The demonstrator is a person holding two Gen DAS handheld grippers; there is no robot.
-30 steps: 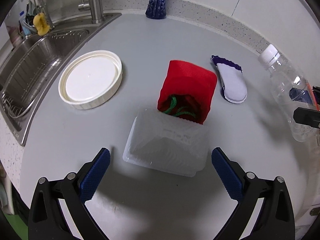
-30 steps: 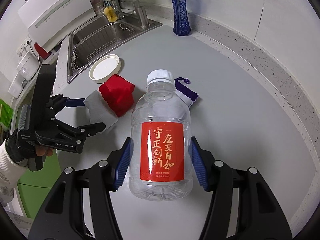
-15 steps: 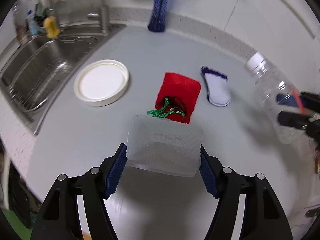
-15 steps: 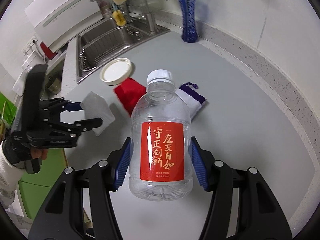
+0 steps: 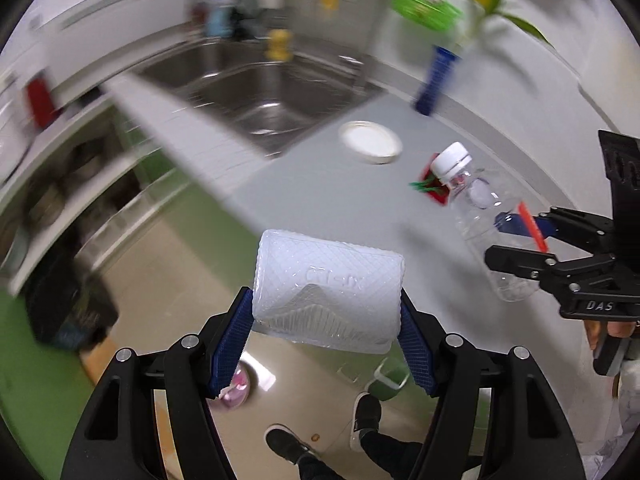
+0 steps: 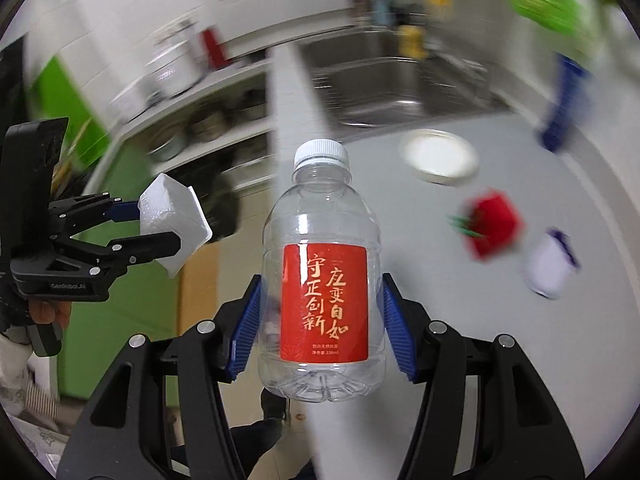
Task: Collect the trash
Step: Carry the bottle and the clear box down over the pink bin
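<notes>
Trash is in both grippers: the left gripper (image 5: 326, 334) clamps a translucent ribbed plastic container (image 5: 327, 298), and the right gripper (image 6: 320, 330) clamps an empty clear plastic bottle with a red label (image 6: 322, 276). Both hang beyond the grey bench (image 5: 320, 184) edge, over the floor, probably heading for a bin.

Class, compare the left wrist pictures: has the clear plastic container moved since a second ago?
Yes. The clear plastic container, then lying on the countertop before the red pouch, now sits clamped in the left gripper, carried off past the counter's edge above the floor.
</notes>
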